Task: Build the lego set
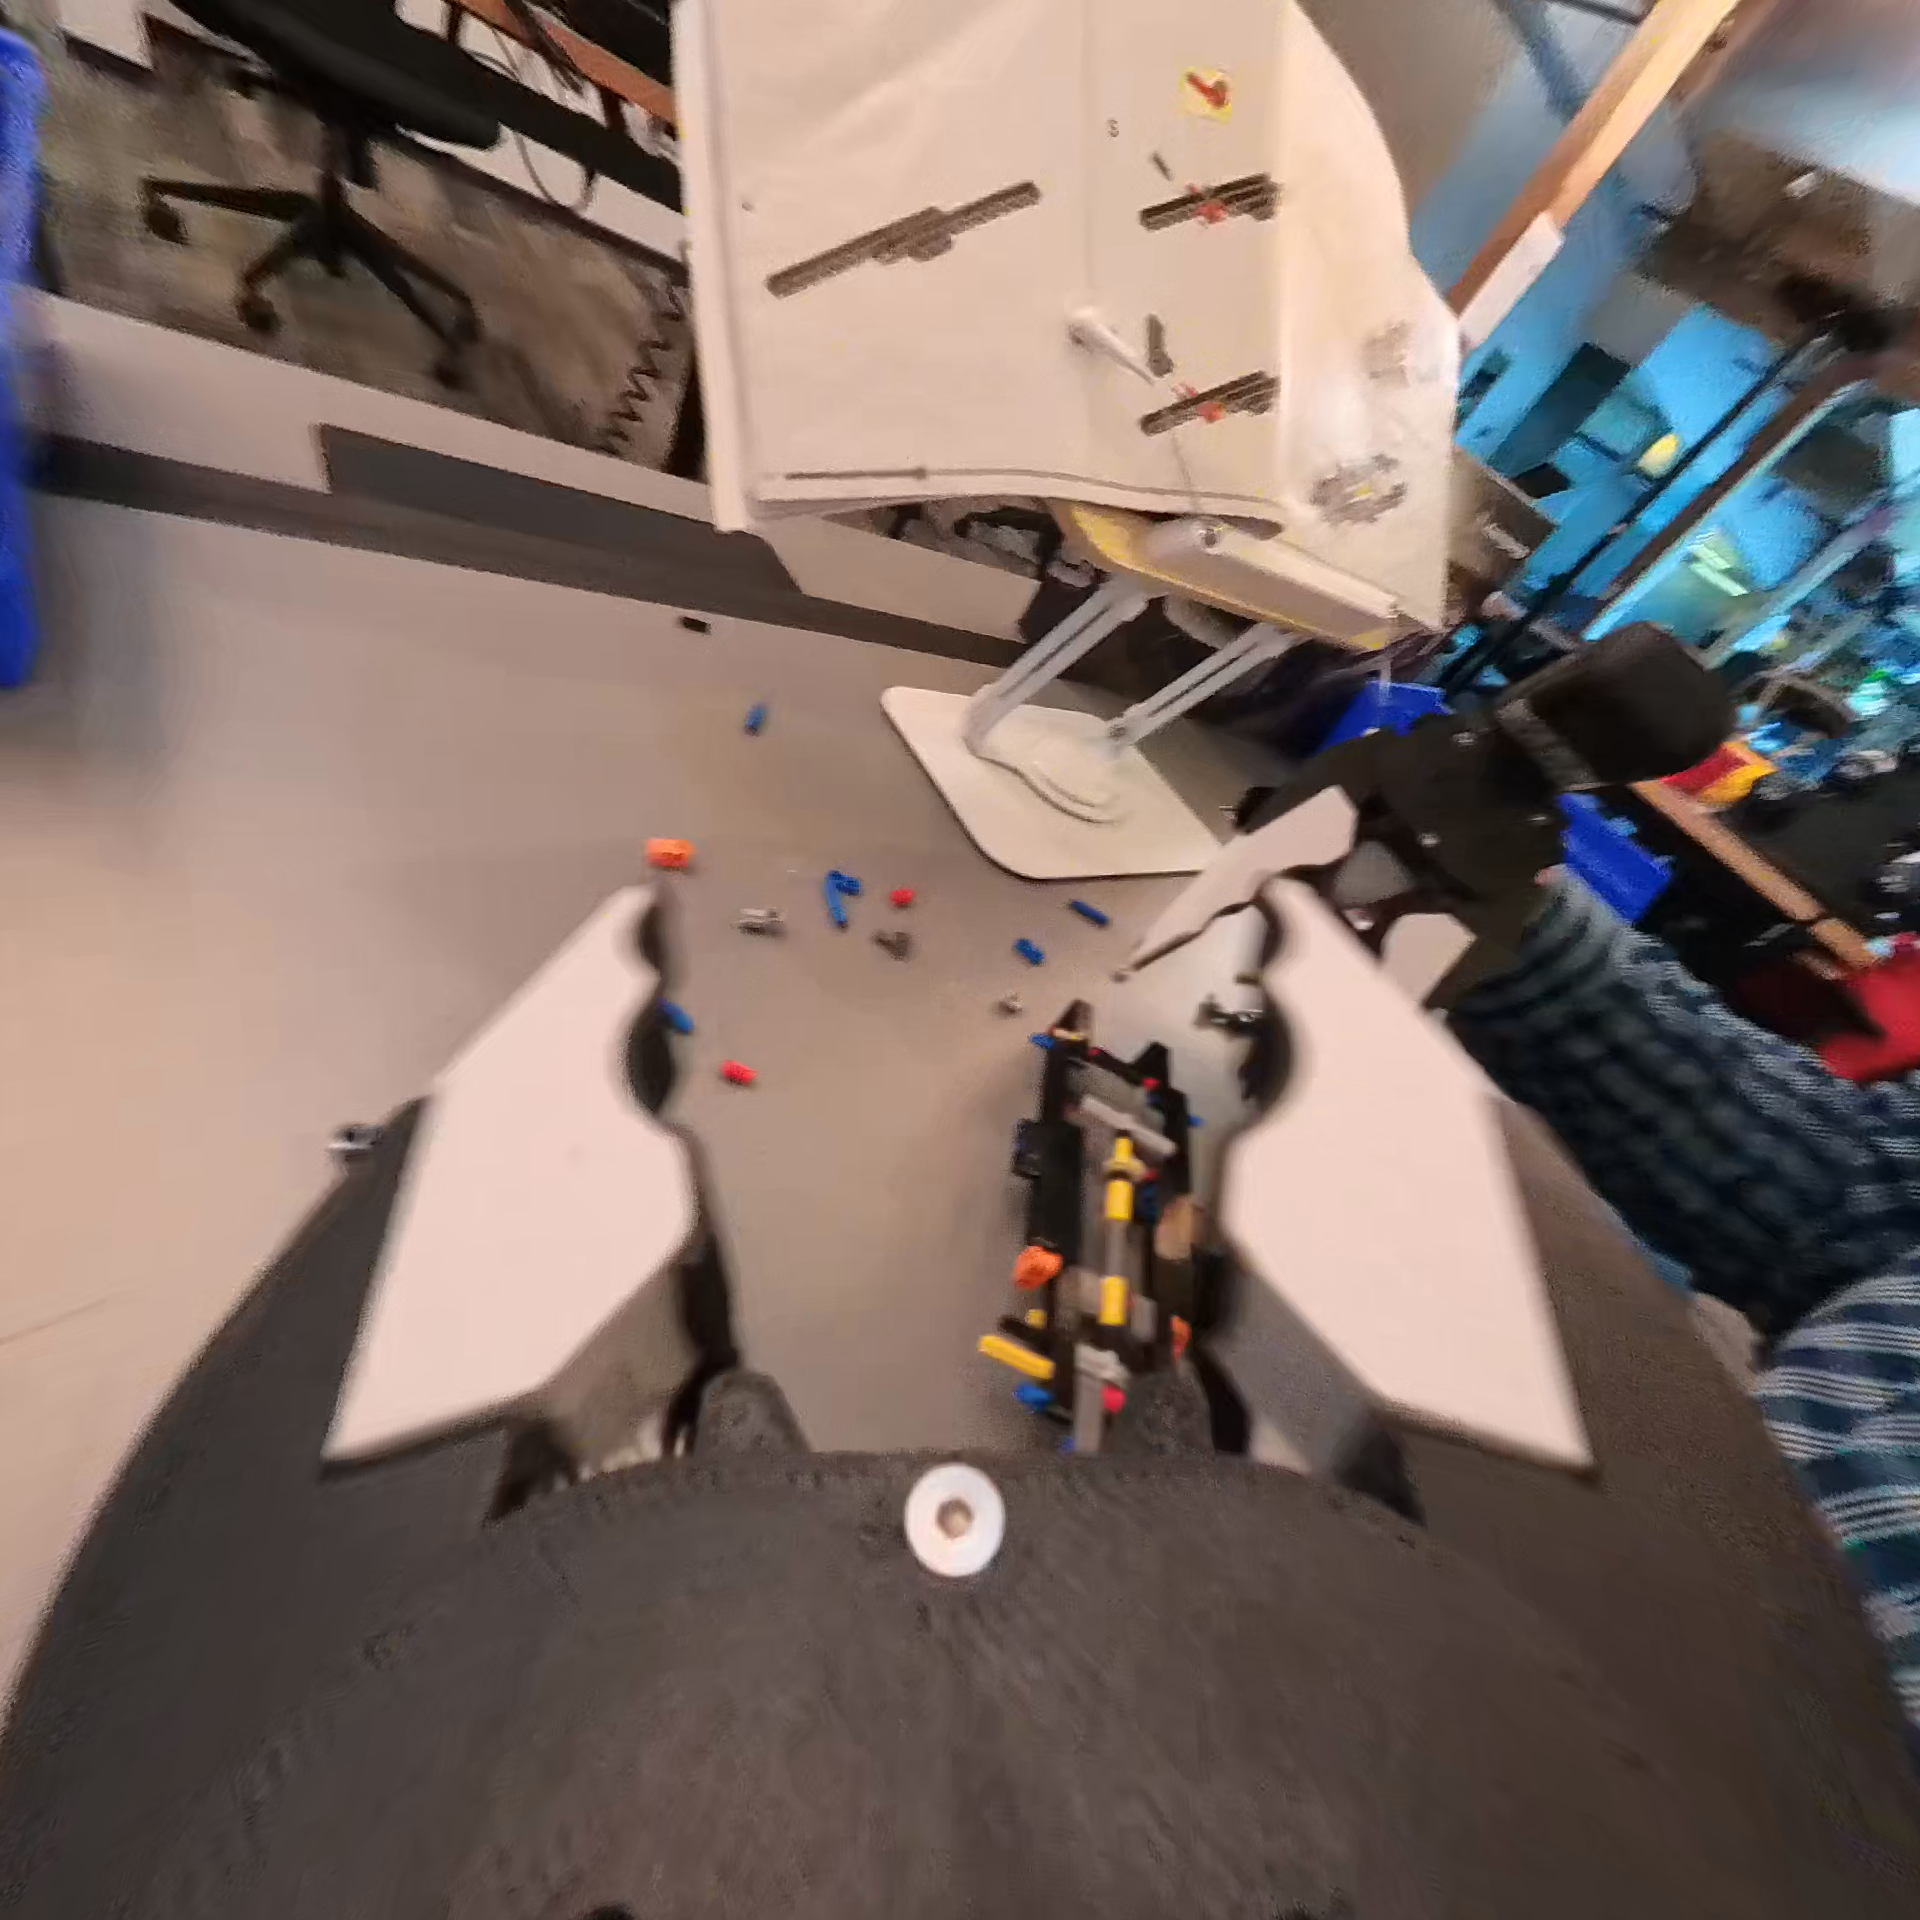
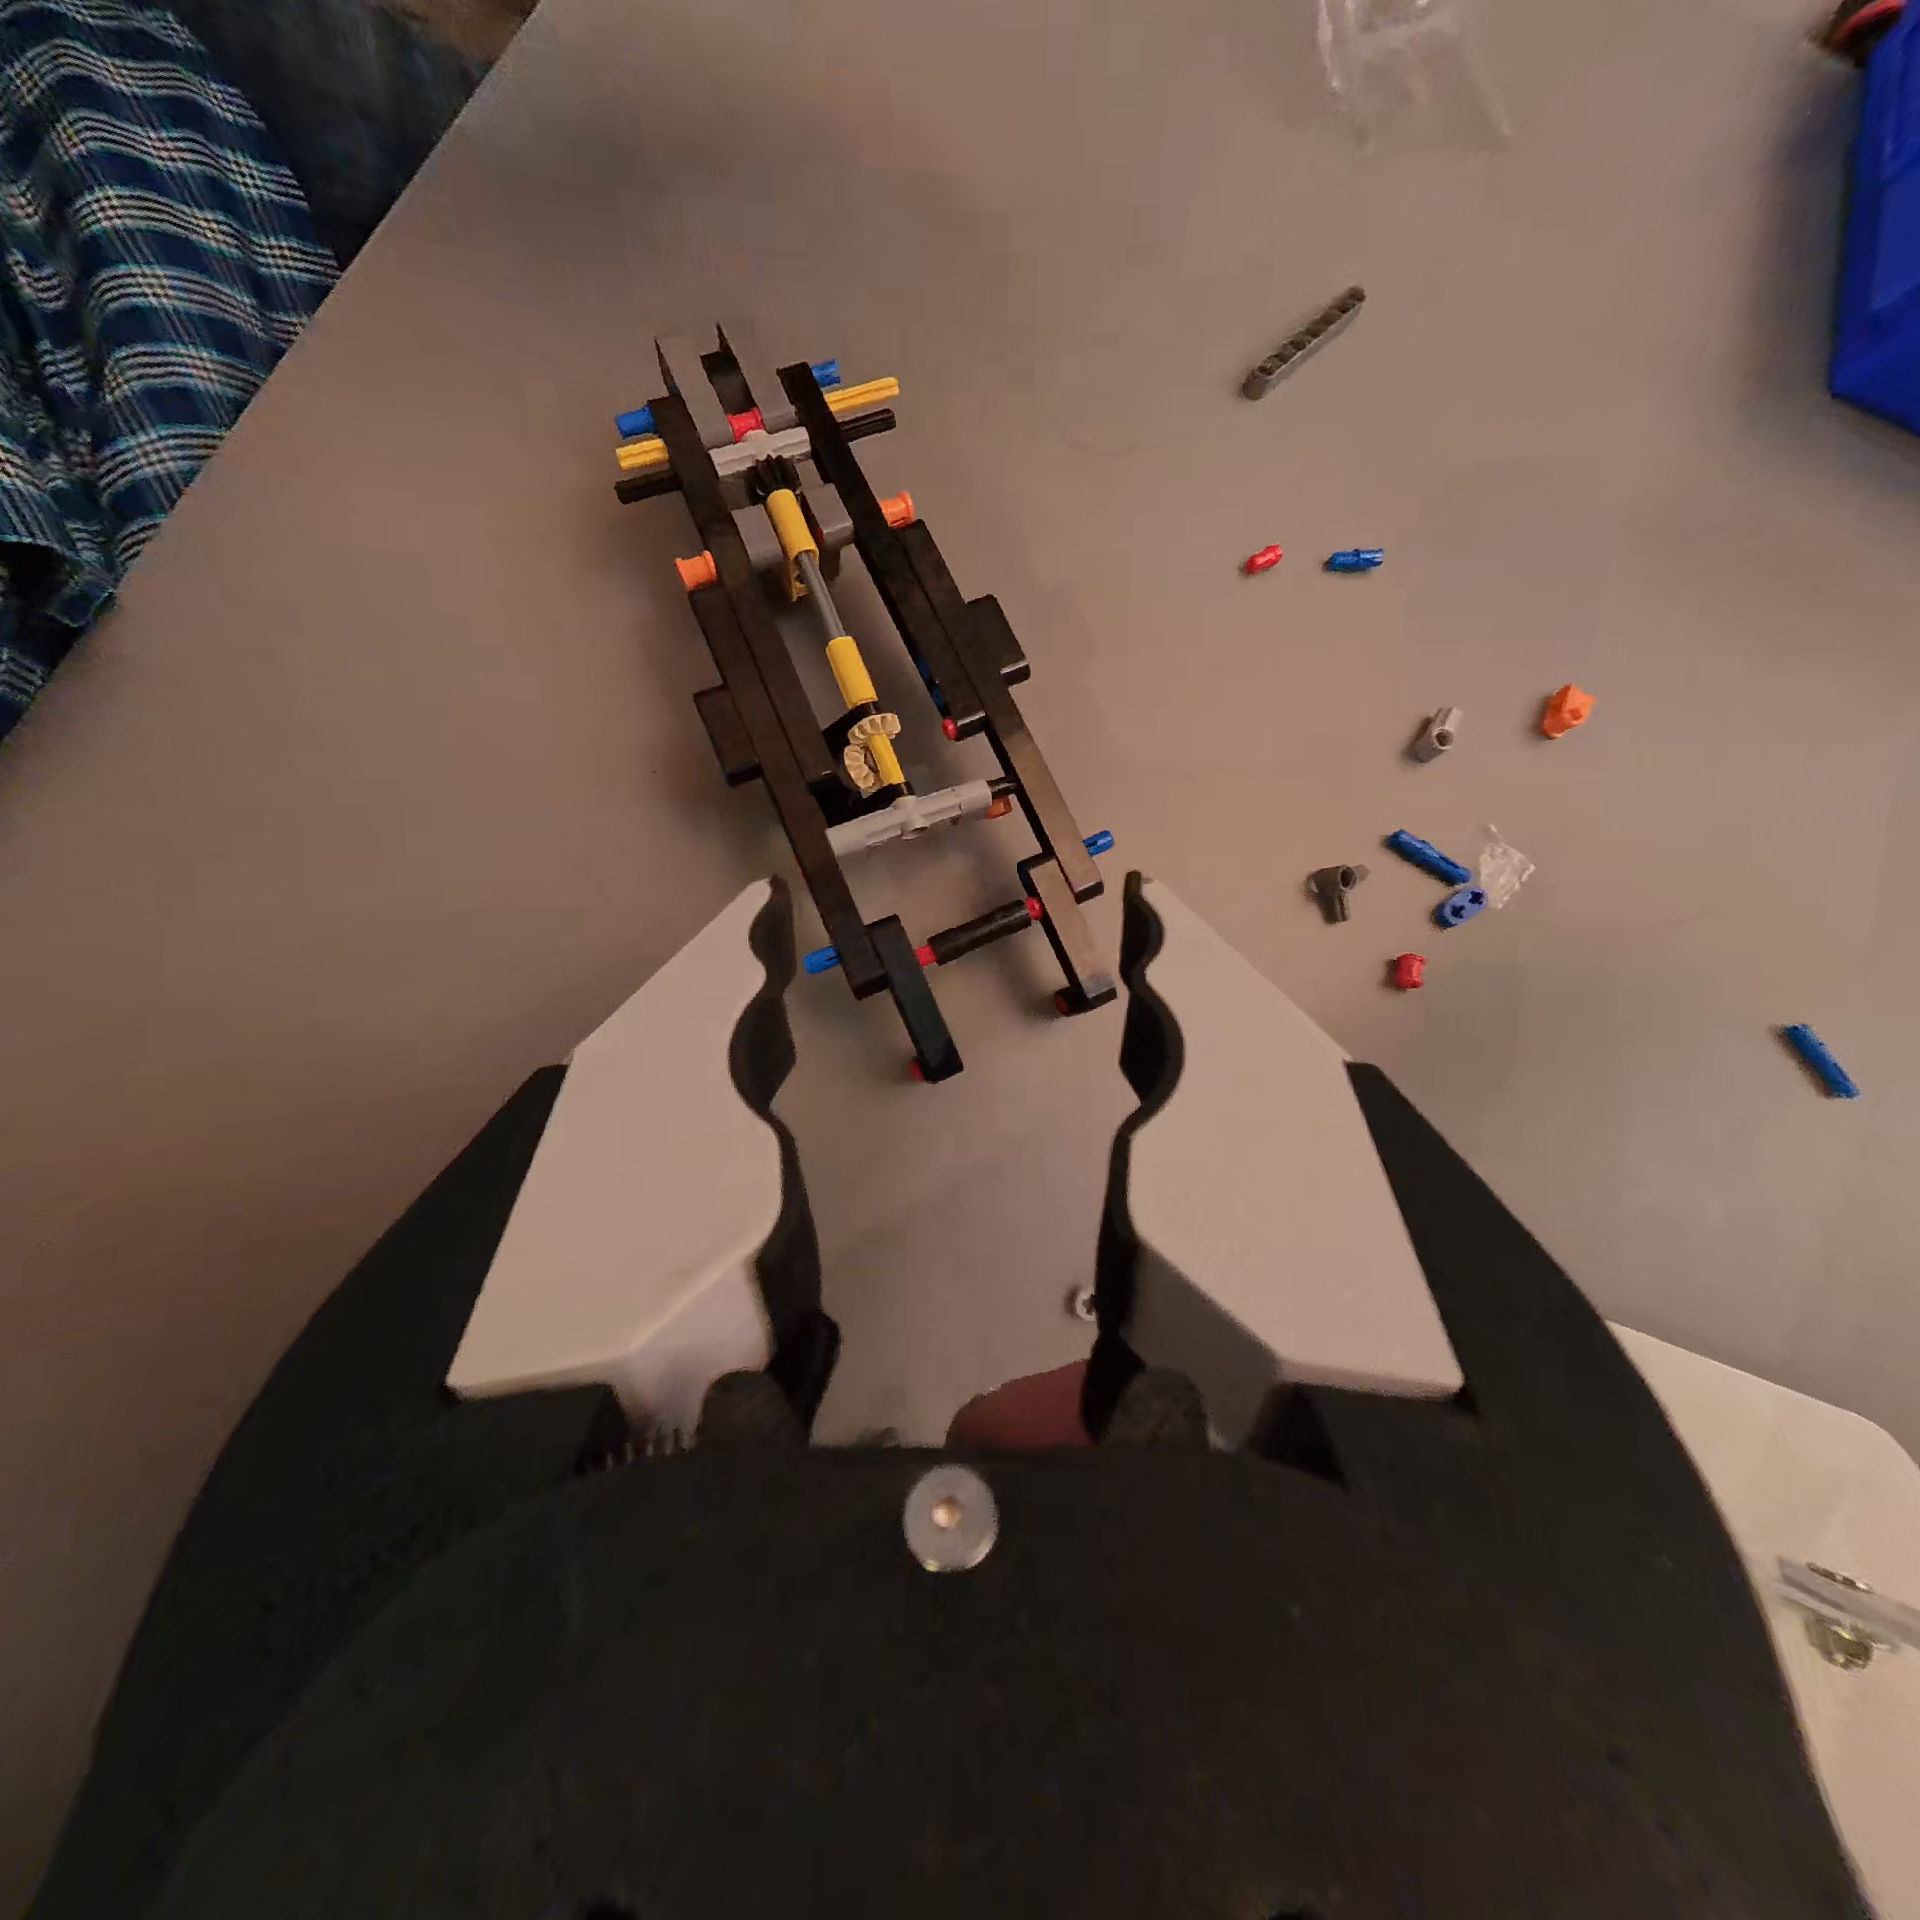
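- Gaping wide, the right gripper (image 2: 951, 883) hangs over the grey table (image 2: 416, 831) with nothing between its white fingers (image 2: 665, 1143).
- Just past its fingertips lies the half-built lego frame (image 2: 831, 665), flat on the table: two long black rails joined by grey crosspieces, a yellow and grey shaft down the middle, a tan gear (image 2: 871, 750) near the closer end, and blue, red and orange pins poking out at the sides.
- To the right of the frame, loose pieces are scattered well apart: a red pin (image 2: 1406, 969), a blue rod (image 2: 1425, 856), a dark grey connector (image 2: 1335, 888), an orange piece (image 2: 1565, 711) and, farther off, a grey beam (image 2: 1303, 343).
- In the left wrist view, the left gripper (image 1: 961, 904) is spread open too and holds nothing; the frame (image 1: 1107, 1226) sits low between its fingers, close against the right-hand one.
- Beyond them, more small pieces dot the table, among them an orange one (image 1: 670, 853).
- Farther back stands an open instruction booklet (image 1: 1039, 270) on a white stand (image 1: 1049, 769).
- At right, a striped sleeve (image 1: 1662, 1091) reaches in.
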`<control>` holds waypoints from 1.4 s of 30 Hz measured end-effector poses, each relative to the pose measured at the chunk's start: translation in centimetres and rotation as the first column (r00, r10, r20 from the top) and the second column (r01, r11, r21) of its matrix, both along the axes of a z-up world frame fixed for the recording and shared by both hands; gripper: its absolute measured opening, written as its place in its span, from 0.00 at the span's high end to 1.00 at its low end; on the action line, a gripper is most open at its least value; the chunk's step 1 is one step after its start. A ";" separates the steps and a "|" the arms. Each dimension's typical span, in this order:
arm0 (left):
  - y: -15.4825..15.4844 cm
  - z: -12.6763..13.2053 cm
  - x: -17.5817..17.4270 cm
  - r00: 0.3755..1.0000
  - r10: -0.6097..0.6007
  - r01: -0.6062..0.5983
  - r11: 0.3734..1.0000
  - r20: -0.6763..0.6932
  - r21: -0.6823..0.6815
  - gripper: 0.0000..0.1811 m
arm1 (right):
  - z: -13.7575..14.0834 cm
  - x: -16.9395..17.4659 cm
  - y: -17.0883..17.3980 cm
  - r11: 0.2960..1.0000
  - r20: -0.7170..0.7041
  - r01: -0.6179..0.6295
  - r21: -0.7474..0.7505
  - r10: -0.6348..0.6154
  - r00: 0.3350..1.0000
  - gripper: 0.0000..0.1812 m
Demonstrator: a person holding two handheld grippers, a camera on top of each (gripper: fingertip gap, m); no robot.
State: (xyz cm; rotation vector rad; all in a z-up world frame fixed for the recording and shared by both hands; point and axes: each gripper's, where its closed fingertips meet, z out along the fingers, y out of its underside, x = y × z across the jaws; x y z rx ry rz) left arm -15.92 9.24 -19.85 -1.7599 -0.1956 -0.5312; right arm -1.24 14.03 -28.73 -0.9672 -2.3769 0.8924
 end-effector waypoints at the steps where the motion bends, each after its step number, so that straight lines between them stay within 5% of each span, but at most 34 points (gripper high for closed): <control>1: 0.3 -0.2 1.2 0.999 -0.042 0.042 0.999 0.031 -0.017 0.20 | -0.2 0.0 -0.1 1.000 0.017 -0.006 -0.005 0.006 1.000 0.68; 2: 0.4 -0.7 2.7 0.994 -0.099 0.101 0.994 0.047 -0.038 0.12 | -0.4 0.0 -0.3 1.000 0.033 -0.010 -0.013 0.011 0.999 0.71; 7: 0.8 -3.4 7.0 0.979 -0.188 0.178 0.977 -0.074 -0.119 0.13 | -2.1 0.4 -2.0 0.998 0.106 -0.002 -0.068 0.010 0.994 0.66; 10: 0.6 -5.8 9.5 0.932 -0.293 0.232 0.935 -0.215 -0.268 0.24 | -3.0 0.3 -2.6 0.996 0.125 0.018 -0.082 -0.007 0.992 0.66; 13: 0.7 -8.9 11.7 0.834 -0.416 0.254 0.872 -0.362 -0.418 0.25 | -3.6 -0.1 -2.8 0.996 0.124 0.019 -0.087 -0.008 0.992 0.66; 19: 0.3 -14.6 12.1 0.695 -0.586 0.227 0.728 -0.417 -0.646 0.36 | -3.9 -0.6 -3.3 0.994 0.121 0.000 -0.114 0.013 0.993 0.70; 25: 0.4 -15.0 12.1 0.660 -0.618 0.234 0.710 -0.428 -0.664 0.48 | -3.9 -1.2 -3.5 0.993 0.118 -0.006 -0.115 0.020 0.993 0.71; 42: 0.8 -15.0 12.1 0.654 -0.623 0.244 0.711 -0.430 -0.659 0.49 | -3.8 -2.0 -3.8 0.999 0.032 -0.035 -0.040 0.036 0.999 0.74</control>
